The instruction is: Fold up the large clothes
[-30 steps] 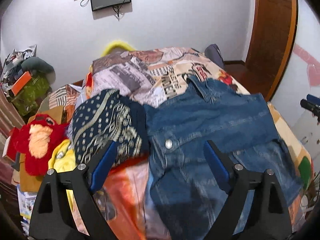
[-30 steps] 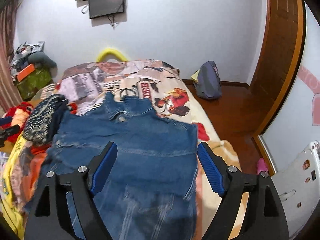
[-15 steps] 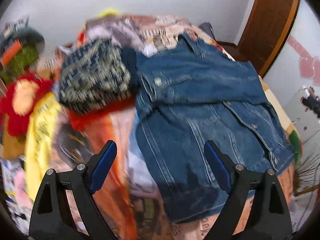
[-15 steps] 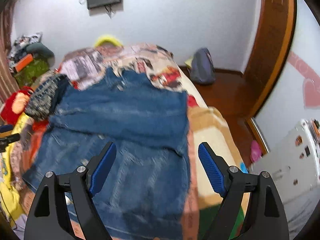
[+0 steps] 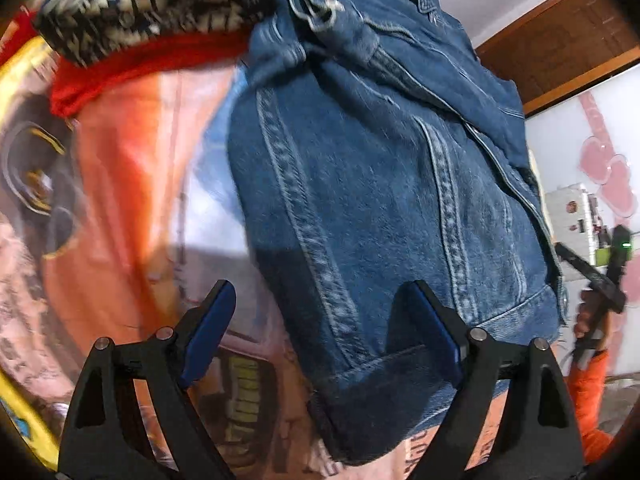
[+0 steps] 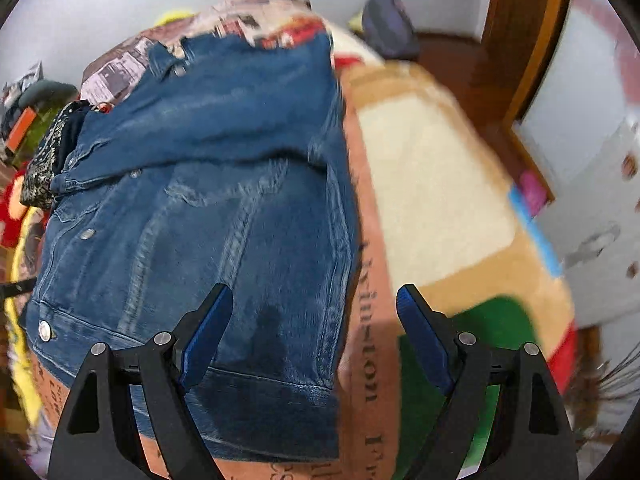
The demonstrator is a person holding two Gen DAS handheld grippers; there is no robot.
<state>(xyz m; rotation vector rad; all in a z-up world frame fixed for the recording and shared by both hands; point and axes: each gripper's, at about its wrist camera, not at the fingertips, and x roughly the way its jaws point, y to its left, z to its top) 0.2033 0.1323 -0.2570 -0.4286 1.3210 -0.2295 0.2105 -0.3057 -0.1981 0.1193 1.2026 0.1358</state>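
Two grippers: both black-framed with blue pads, both pointing steeply down at the bed.
Left gripper (image 5: 326,328): jaws spread wide, nothing between the pads; its right pad sits over the near hem of the jacket, its left pad over bare bedspread.
Right gripper (image 6: 314,330): jaws likewise wide apart and empty; its left pad hangs over the jacket's near right corner, its right pad over the bedspread beside it.
Blue denim jacket (image 6: 208,200): lies spread on the bed, hem nearest, collar farthest, with its upper part folded down across the body; metal buttons show along its left edge in the right wrist view.
Printed bedspread (image 6: 432,184): orange, cream and green patches with dark lettering, under the jacket and bare to its right; in the left wrist view it shows orange and brown print to the jacket's left.
Dark blue patterned knit garment (image 5: 152,4): far left of the jacket, touching its shoulder, lying on a red cloth (image 5: 132,68).
Person's hand (image 5: 592,312): at the far right edge of the left wrist view, with an orange sleeve, gripping the other tool's black frame.
Grey-blue bag (image 6: 390,20): on the wooden floor beyond the bed's far right corner, by the white wall.
Brown wooden door frame (image 6: 528,40): far right.
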